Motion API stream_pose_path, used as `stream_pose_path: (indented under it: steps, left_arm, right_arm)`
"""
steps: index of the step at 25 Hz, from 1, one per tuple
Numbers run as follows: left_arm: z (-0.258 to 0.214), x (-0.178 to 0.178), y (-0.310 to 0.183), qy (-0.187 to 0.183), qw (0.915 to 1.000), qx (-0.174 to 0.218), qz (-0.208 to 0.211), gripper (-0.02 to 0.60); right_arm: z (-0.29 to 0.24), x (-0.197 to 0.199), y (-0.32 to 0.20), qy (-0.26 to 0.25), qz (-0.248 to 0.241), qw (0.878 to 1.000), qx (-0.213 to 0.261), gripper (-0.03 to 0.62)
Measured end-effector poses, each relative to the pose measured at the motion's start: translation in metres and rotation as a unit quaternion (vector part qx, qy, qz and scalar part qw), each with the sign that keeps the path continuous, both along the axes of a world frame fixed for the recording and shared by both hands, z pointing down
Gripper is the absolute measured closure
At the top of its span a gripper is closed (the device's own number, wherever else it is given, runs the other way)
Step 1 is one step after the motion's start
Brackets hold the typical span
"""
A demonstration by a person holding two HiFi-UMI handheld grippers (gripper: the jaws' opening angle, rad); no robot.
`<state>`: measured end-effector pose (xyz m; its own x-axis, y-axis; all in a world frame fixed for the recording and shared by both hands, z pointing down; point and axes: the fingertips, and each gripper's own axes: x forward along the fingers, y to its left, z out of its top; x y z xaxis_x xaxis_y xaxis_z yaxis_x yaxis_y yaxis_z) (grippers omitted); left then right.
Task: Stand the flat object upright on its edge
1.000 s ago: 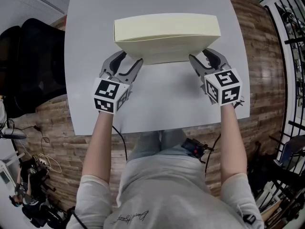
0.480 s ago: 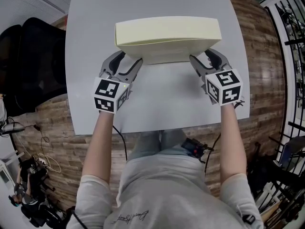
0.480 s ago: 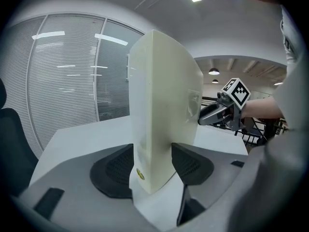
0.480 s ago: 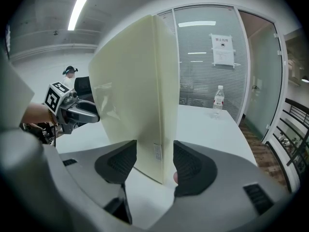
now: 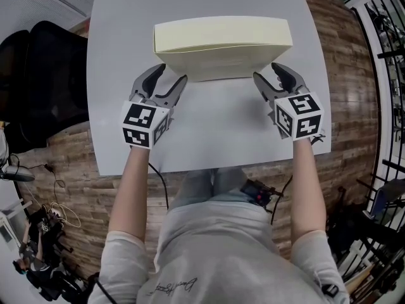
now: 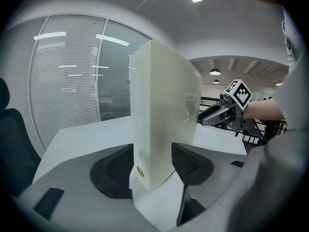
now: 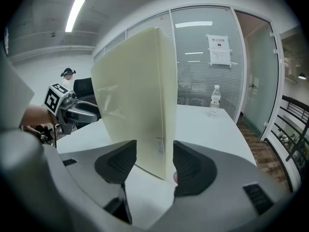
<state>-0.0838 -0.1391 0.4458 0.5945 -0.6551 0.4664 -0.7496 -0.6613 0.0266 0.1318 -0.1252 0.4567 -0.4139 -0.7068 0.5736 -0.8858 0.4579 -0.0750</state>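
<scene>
A flat cream box (image 5: 221, 38) stands upright on its long edge across the far half of the grey table (image 5: 215, 128). My left gripper (image 5: 171, 75) is at the box's near left corner, my right gripper (image 5: 268, 73) at its near right corner. Both are open. In the left gripper view the box end (image 6: 164, 115) rises between the spread pads (image 6: 113, 170), and the right gripper (image 6: 227, 112) shows beyond it. The right gripper view has the other end (image 7: 140, 105) between its pads (image 7: 193, 168), with small gaps either side.
A clear water bottle (image 7: 215, 100) stands at the table's far end. A black chair (image 5: 44, 75) is left of the table. A dark metal railing (image 5: 386, 56) runs along the right. Cables and gear lie on the wooden floor (image 5: 38, 233).
Both grippers have drawn back a little toward me and their jaws have spread. The box stays standing on its edge.
</scene>
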Motion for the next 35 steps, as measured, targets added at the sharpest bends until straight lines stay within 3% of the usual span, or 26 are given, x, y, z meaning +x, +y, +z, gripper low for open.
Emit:
stream_pose_path:
  steps: [11,15,21,27,30,35]
  left_arm:
    - [-0.007,0.001,0.018,0.005,0.9999,-0.011,0.004,0.325]
    - [-0.012,0.000,0.029,0.018,0.9997,-0.018,0.003,0.328]
    - [-0.021,0.007,0.054,0.012,0.9996,-0.010,0.025,0.389]
    - [-0.021,0.011,0.076,-0.007,0.9990,-0.003,0.043,0.498]
    - [-0.030,0.016,0.086,0.005,0.9992,-0.003,0.040,0.544]
    - [-0.039,0.016,0.108,0.018,0.9989,-0.005,0.042,0.568]
  right_arm:
    - [-0.007,-0.001,0.023,-0.007,0.003,1.000,0.001,0.349]
    - [-0.008,0.002,0.037,-0.009,0.007,1.000,0.003,0.379]
    - [-0.014,0.000,0.056,-0.024,0.013,1.000,0.005,0.443]
    - [-0.031,-0.019,0.075,-0.010,-0.020,0.999,0.035,0.491]
    - [-0.043,-0.024,0.086,-0.016,-0.033,0.998,0.044,0.529]
    - [-0.055,-0.040,0.107,-0.039,-0.050,0.997,0.045,0.557]
